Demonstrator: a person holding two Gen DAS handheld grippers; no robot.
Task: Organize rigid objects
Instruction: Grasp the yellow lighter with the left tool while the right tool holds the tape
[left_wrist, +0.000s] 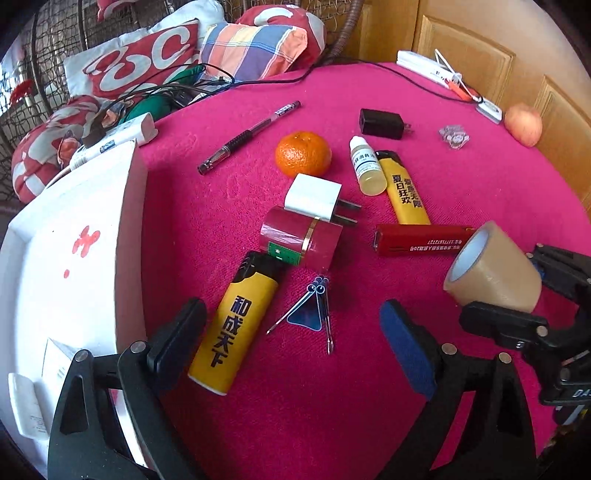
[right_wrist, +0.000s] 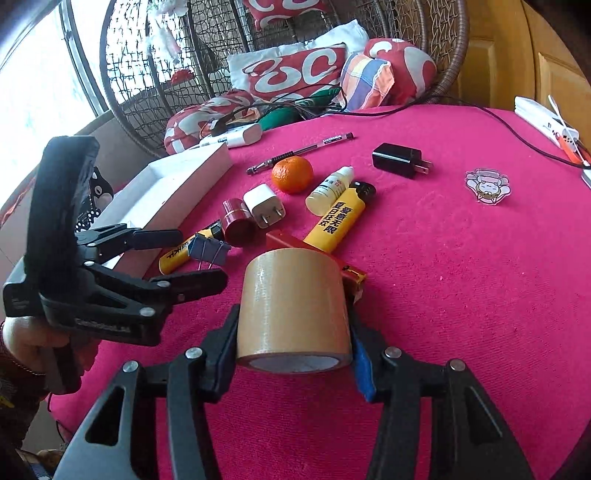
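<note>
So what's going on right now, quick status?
Right gripper shut on tape roll, held above the table. Left gripper open over yellow lighter and binder clip. White box nearby.

Both wrist cameras look low and close across the pink table (left_wrist: 480, 192), sharing its cluttered middle.

- The surface (left_wrist: 461, 192) wore a magenta cloth.
- The tape roll (right_wrist: 293, 314) was tan.
- Two lighters (left_wrist: 236, 325) (left_wrist: 404, 188) were yellow with black characters.
- The mandarin (left_wrist: 303, 153) was orange.
- One plug (left_wrist: 314, 197) was white, the other (left_wrist: 382, 123) black.
- The box (left_wrist: 74, 258) was white, spotted red.
- The cushion (left_wrist: 255, 50) was plaid.
</note>
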